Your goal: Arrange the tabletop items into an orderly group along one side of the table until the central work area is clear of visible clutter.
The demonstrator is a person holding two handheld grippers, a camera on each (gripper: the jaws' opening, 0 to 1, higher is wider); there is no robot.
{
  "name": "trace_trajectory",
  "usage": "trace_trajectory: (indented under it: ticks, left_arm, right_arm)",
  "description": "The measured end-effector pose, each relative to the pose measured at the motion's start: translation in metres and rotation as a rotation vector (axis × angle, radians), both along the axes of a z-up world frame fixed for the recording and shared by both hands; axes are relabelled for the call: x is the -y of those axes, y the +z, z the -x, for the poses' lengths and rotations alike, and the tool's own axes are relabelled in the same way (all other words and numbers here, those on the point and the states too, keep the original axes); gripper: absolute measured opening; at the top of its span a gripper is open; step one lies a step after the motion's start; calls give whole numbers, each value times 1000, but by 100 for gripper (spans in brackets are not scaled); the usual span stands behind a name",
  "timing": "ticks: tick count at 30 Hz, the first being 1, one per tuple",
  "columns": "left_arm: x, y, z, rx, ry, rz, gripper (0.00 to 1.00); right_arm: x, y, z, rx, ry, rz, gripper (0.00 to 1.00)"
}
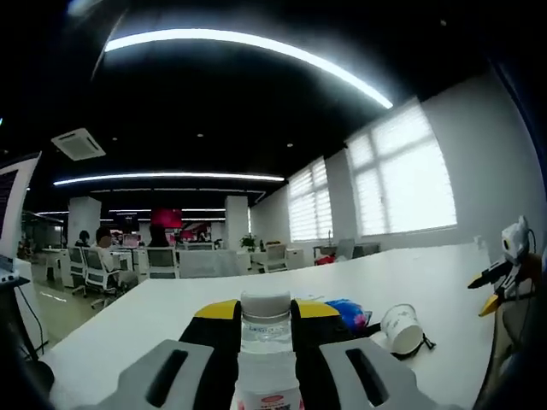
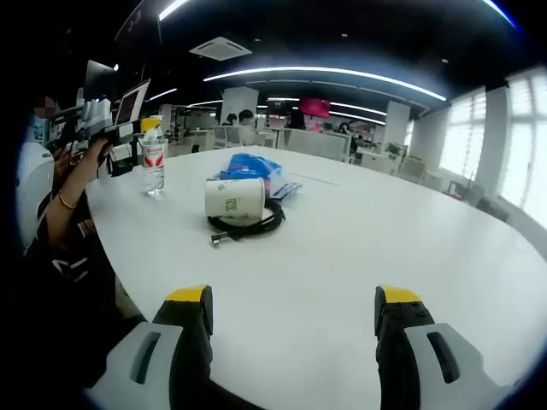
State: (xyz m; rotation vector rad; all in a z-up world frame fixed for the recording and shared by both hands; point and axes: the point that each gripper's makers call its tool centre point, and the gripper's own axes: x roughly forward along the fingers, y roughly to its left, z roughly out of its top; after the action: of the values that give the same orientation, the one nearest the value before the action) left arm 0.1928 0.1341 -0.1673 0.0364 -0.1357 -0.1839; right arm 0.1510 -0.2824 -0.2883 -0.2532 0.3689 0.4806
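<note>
Clamped between the jaws of my left hand-held gripper [image 1: 266, 342], at 6 o'clock in the left gripper view, a water bottle [image 1: 266, 346] is riding upright over the worktop [image 1: 410, 273]. I am judging it should go down gently near one edge, kept vertical. Moving rightward, the paper cup [image 1: 402, 328] is lying on its side at 4 o'clock beside a blue bag [image 1: 349, 312]. In the right gripper view, my right hand-held gripper [image 2: 293, 312] is hanging with jaws apart, the cup resting on a black cable [image 2: 248, 225] at 11 o'clock.
</note>
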Motion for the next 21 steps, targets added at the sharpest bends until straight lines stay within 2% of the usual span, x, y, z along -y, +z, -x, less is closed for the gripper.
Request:
trace_trajectory:
  ticks: [21]
  left_arm:
    - [-2,-1,2,23,-9,11,21]
  right_arm:
    - [-2,-2,-1,-6,1,1,74]
